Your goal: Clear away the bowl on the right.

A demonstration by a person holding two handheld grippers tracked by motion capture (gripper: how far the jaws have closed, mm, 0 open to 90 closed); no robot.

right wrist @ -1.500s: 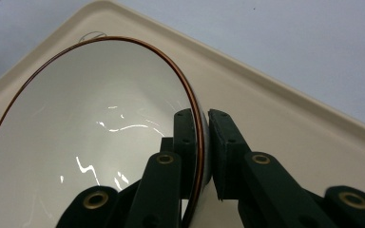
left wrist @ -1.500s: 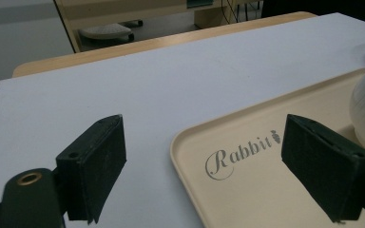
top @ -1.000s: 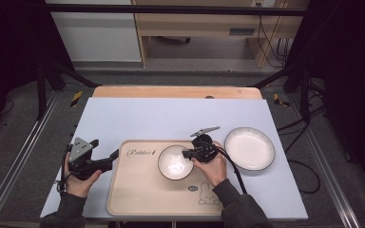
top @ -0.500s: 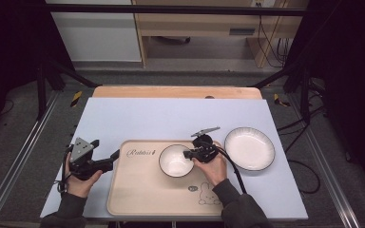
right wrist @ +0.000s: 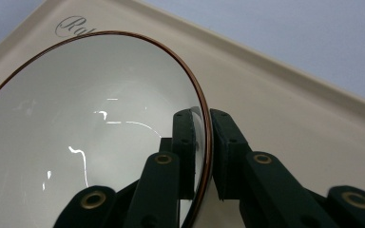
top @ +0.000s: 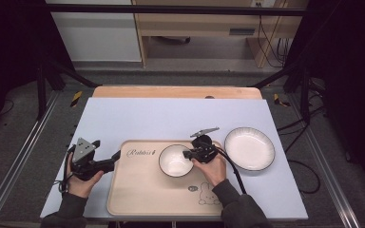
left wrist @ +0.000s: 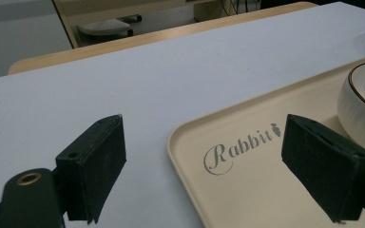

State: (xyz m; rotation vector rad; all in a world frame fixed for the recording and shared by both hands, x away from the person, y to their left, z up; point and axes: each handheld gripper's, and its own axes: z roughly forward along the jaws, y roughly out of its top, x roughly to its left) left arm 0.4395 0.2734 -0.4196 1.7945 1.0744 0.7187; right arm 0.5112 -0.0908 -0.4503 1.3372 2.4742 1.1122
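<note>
A white bowl (top: 176,161) with a thin brown rim stands on the beige tray (top: 138,190) marked "Rabbit". My right gripper (top: 187,154) is at the bowl's right side. In the right gripper view the gripper (right wrist: 202,118) is shut on the bowl (right wrist: 100,118), with one pad inside the rim and the other outside. Its jaws have just been easing open a little, with the rim still between them. My left gripper (top: 114,159) rests at the tray's left edge. It is open, and in the left gripper view (left wrist: 209,161) its jaws straddle the tray's corner (left wrist: 247,190) without touching it.
A wide white plate (top: 249,148) lies on the pale blue table cover to the right of the tray. A printed rabbit marks the tray's near right corner (top: 208,195). The wooden table edge (top: 171,91) runs along the back.
</note>
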